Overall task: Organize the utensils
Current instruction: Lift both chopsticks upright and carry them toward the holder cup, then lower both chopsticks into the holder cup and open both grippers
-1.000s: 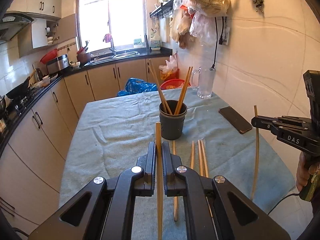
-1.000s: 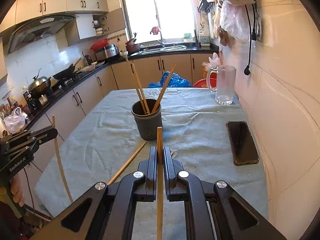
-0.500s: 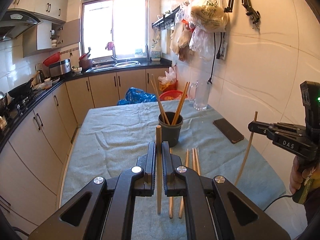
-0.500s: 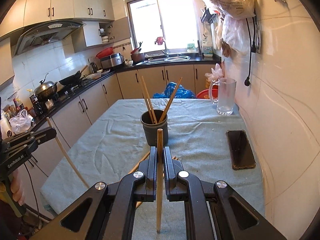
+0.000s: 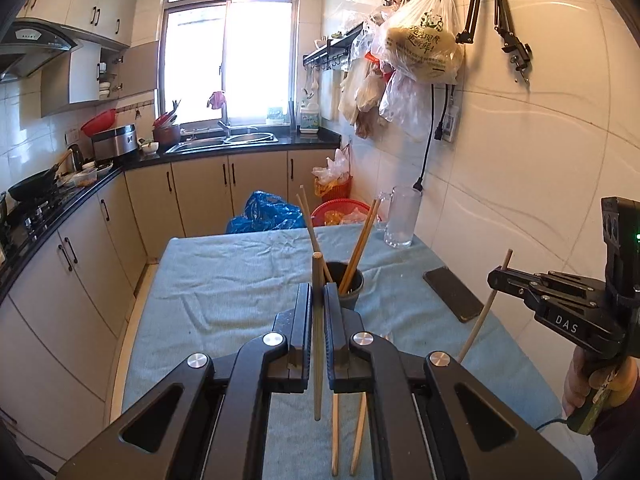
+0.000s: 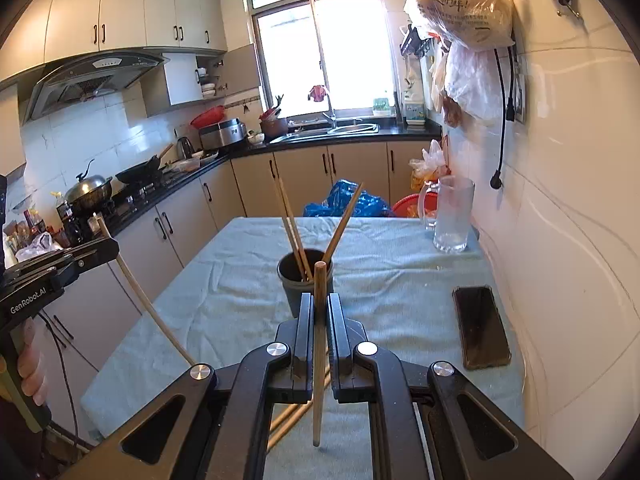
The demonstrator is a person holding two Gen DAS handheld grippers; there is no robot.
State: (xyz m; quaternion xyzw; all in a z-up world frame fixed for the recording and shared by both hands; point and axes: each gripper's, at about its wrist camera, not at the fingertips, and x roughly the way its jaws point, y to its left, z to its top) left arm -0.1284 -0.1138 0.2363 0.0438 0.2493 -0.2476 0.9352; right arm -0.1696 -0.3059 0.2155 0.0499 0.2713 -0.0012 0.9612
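Black jaws of the left gripper are clamped on one wooden chopstick, which is held nearly upright with its lower end clear of the cloth. A second chopstick is pinched the same way in the right gripper, its tip hanging above the table. Each gripper is also caught by the other's camera: the right gripper at the right edge of the left wrist view, held by a hand, and the left gripper at the left edge of the right wrist view, its chopstick slanting down towards the table.

Two more chopsticks are seen lying flat on the blue-green cloth under the left gripper. Just beyond both grippers a dark round holder is stood on the cloth, with several chopsticks leaning inside it in a V. A black phone is laid flat near the tiled wall, and a clear glass jug is stood at the far corner of the table
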